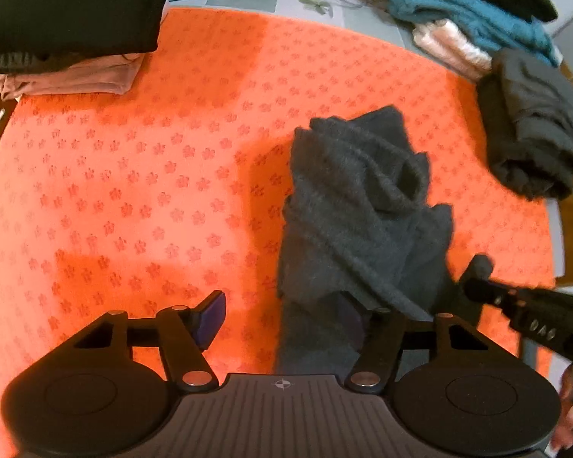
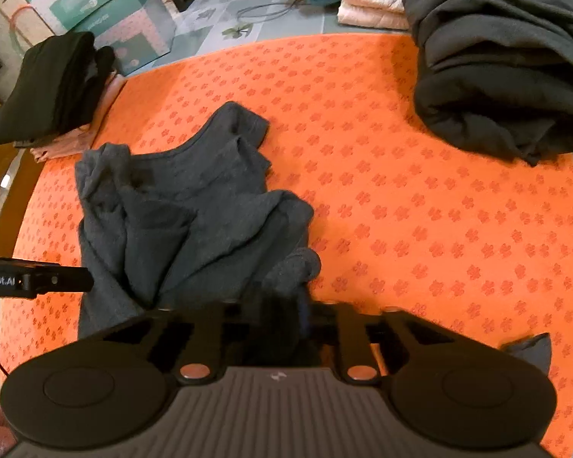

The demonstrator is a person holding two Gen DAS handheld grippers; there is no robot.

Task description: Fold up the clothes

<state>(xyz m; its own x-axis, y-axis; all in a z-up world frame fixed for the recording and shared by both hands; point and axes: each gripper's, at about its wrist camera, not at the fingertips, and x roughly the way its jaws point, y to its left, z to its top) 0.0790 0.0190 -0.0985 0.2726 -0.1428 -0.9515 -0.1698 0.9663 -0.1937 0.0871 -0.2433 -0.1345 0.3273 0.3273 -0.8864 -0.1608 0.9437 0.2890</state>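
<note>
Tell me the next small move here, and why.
Probably lift the right gripper, which looks shut on the crumpled grey top, to draw it flat on the orange cloth; the left gripper is open.

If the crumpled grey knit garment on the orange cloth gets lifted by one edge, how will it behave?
Probably floppy: the grey knit garment lies in loose folds, so it should sag and unfurl. Its fuzzy weave likely resists slipping between the pads. The right gripper seems shut on an edge of it, so the rest may drag along the orange tablecloth.
</note>
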